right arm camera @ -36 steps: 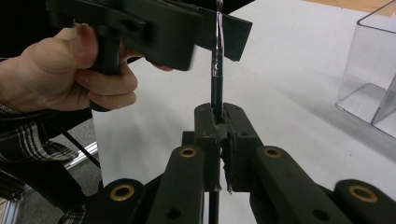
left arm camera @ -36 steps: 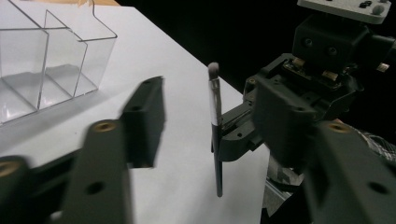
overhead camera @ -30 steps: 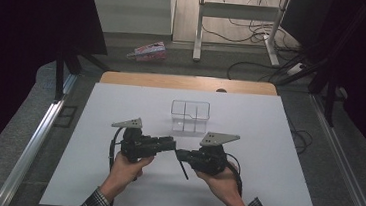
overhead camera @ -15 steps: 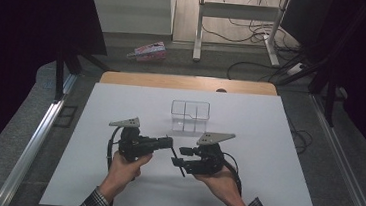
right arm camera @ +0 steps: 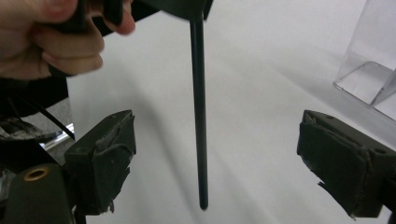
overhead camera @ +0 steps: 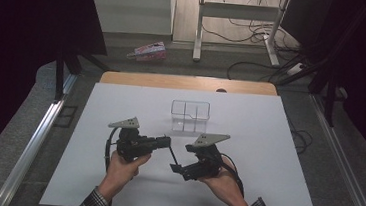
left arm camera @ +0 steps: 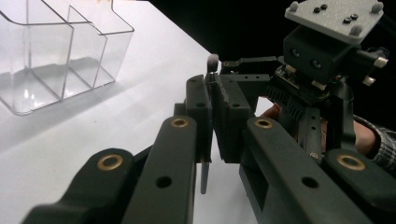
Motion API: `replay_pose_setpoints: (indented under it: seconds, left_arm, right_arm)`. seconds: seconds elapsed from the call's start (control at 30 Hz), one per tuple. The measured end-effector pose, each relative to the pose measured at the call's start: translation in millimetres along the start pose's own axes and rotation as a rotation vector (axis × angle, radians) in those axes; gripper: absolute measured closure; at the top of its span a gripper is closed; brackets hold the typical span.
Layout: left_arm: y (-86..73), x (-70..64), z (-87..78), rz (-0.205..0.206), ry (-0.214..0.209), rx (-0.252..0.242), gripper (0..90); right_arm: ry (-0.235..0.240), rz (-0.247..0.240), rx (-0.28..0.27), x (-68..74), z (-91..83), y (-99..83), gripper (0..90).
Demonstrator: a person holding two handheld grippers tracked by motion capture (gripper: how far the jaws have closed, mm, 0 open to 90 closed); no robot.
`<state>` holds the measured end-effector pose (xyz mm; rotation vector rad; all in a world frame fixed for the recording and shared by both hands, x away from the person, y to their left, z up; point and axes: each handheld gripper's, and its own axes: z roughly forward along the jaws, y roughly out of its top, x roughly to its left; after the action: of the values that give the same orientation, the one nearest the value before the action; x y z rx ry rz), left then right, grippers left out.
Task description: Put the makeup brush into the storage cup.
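Now the left gripper (overhead camera: pixel 167 142) is clenching a thin makeup brush (right arm camera: pixel 198 107), its handle hanging between the released right gripper's (right arm camera: pixel 215 163) pads. Handover seems underway; next, the right probably needs closing on the handle.

The organiser (left arm camera: pixel 56 51) at the upper left of the left gripper view is clear, glossy plastic with smooth walls. The table (overhead camera: pixel 121 102) has a matt white top, with a bare wood edge at its far side in the high view. The left gripper (left arm camera: pixel 210 116) is matt black plastic with brass-coloured rings, and its pads look smooth. The brush (right arm camera: pixel 199 116) has a thin, dark, smooth handle with a slight sheen. The right gripper (right arm camera: pixel 215 163) has rough, torn-looking black pads (right arm camera: pixel 109 154)
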<state>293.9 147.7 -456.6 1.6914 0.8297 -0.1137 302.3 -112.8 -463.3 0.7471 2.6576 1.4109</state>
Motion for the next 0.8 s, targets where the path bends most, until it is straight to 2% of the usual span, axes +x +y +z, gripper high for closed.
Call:
replay_pose_setpoints:
  seconds: [0.3, 0.8]
  left_arm:
    - [-1.4, 0.6, -4.3, 0.017, 0.037, 0.001, 85.7]
    - [0.1, -0.9, -13.1, 0.052, 0.103, 0.002, 85.7]
  right_arm:
    - [-0.026, -0.004, 0.010, -2.2, -4.5, -4.2, 8.6]
    - [-0.071, -0.037, 0.032, -3.8, -15.3, -9.5, 6.1]
